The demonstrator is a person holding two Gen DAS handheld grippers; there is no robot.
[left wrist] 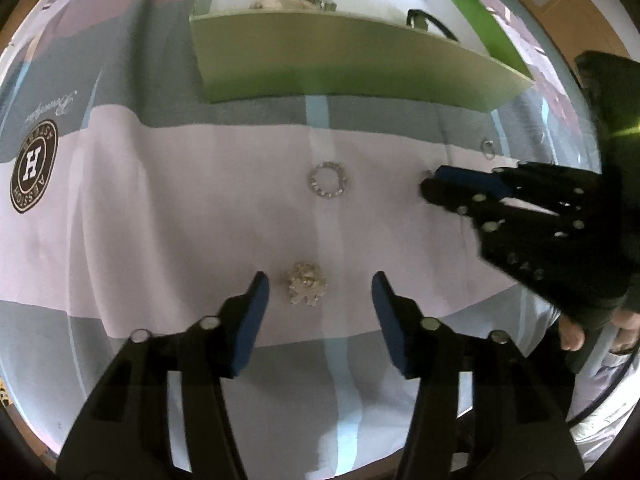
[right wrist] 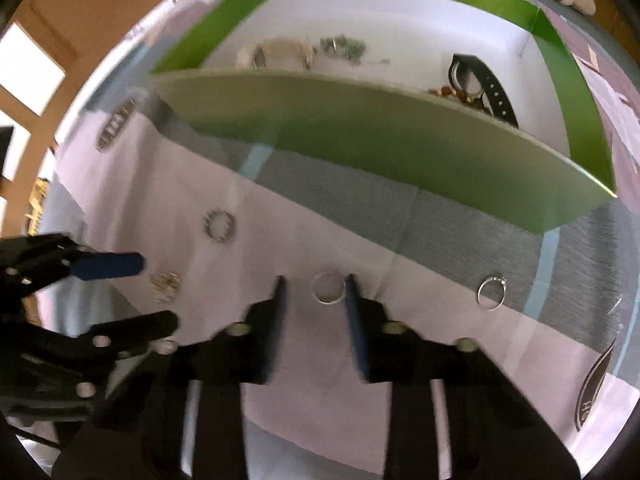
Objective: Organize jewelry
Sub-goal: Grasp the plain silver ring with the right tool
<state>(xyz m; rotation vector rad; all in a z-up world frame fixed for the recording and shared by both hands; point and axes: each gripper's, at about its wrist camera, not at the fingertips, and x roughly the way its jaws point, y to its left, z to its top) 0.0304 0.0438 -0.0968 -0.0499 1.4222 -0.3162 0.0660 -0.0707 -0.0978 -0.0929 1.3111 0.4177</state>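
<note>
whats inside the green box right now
Inside the green box: a pale bracelet-like piece, a greenish beaded cluster, a black strap and some brown beads. The near wall hides the floor in front of them, so more may lie there.

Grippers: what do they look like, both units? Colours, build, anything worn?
Both match: the left gripper and right gripper have black plastic fingers with cut-out slots, round silver fasteners at the joints, and flat blue pads on the inner faces. A dark sleeve shows behind the right unit. No markings visible; cables cannot be told.
</note>
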